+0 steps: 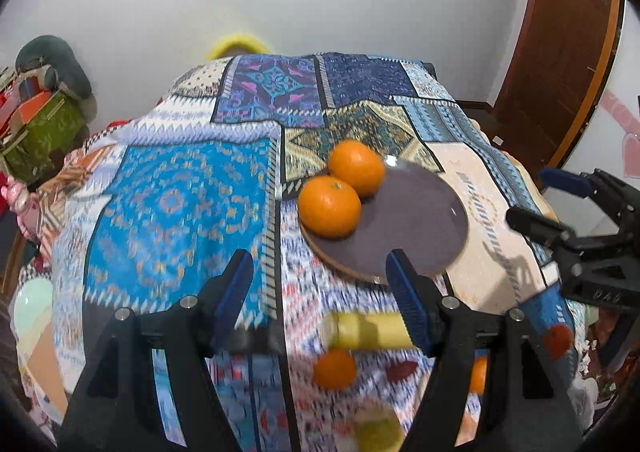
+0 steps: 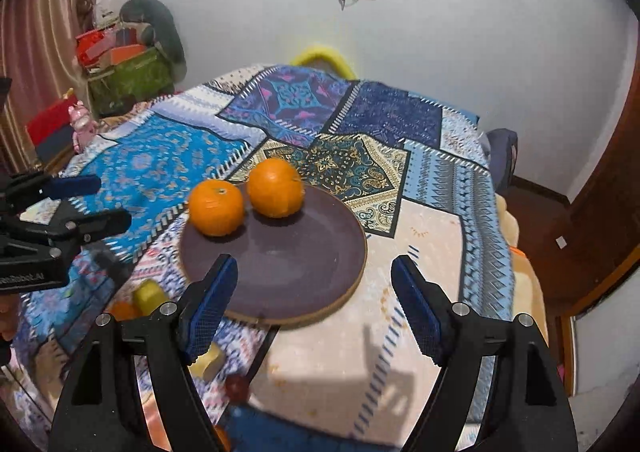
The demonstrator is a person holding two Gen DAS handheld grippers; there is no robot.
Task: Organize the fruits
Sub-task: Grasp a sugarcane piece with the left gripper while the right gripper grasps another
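- So far, two oranges sit on the dark round plate [image 2: 304, 276]: the near orange [image 2: 216, 207] at its left edge and the far orange [image 2: 274, 188] just behind, the two touching.
- Most of the plate is bare, so there is plenty of room for more fruit.
- Left on the patterned tablecloth [image 1: 172, 208], nearer the camera than the plate, are a yellow fruit [image 1: 368, 330] lying long-ways, a small orange [image 1: 334, 369] just below it, a yellow-green fruit [image 1: 378, 432] at the bottom edge, and a small red fruit [image 1: 557, 337] off to the right. All are blurred, so I cannot say what kinds they are.
- The left gripper [image 1: 320, 288] stands spread with nothing between its blue pads; it hovers over the cloth beside the plate.
- The right gripper [image 2: 312, 294] is also spread and empty, poised over the plate's near rim.
- Judging from this, the job is early to midway: two pieces placed, at least four loose.
- The next step would likely be reaching for one of the loose fruits near the table's front edge.
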